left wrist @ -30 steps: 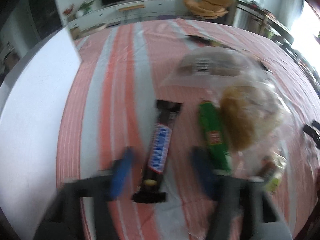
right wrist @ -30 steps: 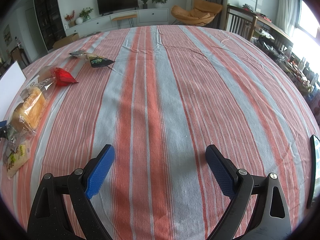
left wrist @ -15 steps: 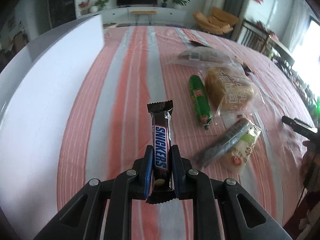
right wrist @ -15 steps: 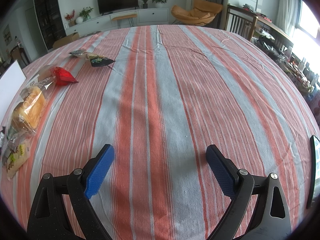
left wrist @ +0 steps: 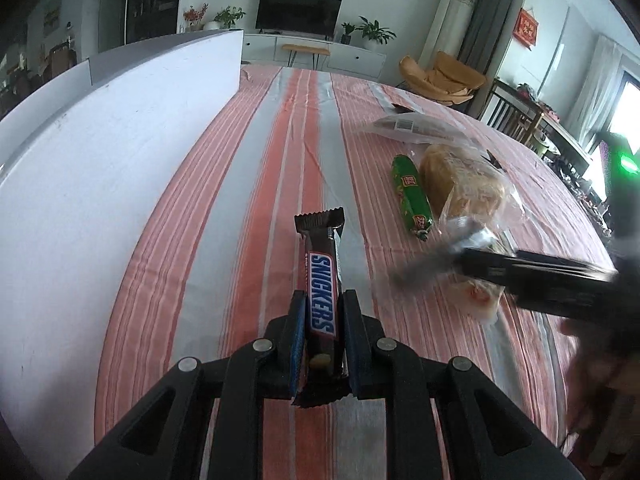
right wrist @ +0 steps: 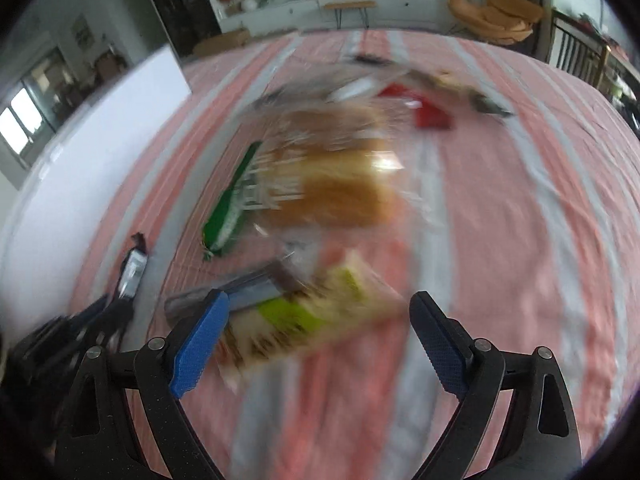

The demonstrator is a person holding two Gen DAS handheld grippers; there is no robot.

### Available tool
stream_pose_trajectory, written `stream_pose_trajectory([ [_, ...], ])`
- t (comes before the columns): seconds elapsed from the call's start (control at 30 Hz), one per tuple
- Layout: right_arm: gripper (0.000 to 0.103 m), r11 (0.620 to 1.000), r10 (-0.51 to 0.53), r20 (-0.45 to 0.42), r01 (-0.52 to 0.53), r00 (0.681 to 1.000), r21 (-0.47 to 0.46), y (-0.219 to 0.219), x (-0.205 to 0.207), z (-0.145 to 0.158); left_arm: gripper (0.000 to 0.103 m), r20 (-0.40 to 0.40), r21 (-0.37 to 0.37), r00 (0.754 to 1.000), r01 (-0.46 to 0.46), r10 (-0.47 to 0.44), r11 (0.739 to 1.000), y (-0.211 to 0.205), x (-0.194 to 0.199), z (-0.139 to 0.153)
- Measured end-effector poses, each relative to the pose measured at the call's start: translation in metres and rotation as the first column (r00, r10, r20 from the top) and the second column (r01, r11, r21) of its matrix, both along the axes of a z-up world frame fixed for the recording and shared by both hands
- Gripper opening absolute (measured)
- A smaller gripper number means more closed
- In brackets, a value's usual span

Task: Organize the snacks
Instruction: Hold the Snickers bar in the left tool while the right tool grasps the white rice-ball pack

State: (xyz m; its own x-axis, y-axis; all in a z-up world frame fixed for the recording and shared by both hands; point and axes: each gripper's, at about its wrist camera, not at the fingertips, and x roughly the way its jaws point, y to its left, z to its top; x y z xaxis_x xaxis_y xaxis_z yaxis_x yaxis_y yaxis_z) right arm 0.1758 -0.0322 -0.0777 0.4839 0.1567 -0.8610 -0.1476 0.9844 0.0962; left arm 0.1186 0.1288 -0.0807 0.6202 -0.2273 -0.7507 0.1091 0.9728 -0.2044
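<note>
Left wrist view. Left gripper: jaws closed tight on the bar, which sticks out forward between the blue pads, over the striped worktop. Wrapper reads "SNICKERS" in white on blue. White box: just beside on the left, its wall rising along the worktop edge. Green stick, with a small red label too small to read, lies beside the bread bag. A clear packet beyond them carries a barcode sticker, illegible. A blurred black shape at right, likely the right gripper's body, crosses in front of the snacks.

Step in hand, as judged: pick made, bar ready for carrying. Next move calls for swinging left over the box wall and letting go inside; the wall must be cleared first.

Right wrist view, heavily blurred. Right gripper: jaws wide apart, holding nothing, above a yellow-green packet with a dark strip across it. Bread bag, green stick and a red packet lie farther out. No writing readable here. Judged: this gripper is heading for its own pick, probably the yellow-green packet; it needs to settle and straddle it before closing.
</note>
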Motion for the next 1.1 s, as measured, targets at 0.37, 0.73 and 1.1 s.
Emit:
stream_pose_trajectory([
  [0.37,0.094,1.000,0.012,-0.022,-0.012,1.000,0.000,-0.090,-0.048,0.023,0.017,0.005,0.001,1.000,-0.004,0.004,1.000,-0.001,0.004,0.000],
  [0.73,0.094,0.989,0.145,-0.055,-0.145,0.988,0.011,-0.070,-0.044,0.029,0.017,0.084,0.014,0.996,-0.024,0.023,1.000,0.001,-0.017,0.027],
  [1.1,0.092,0.683,0.701,-0.184,-0.723,0.689,-0.107,-0.025,-0.081,-0.003,0.014,0.041,-0.082,0.999,-0.001,0.005,0.997,0.010,-0.014,0.026],
])
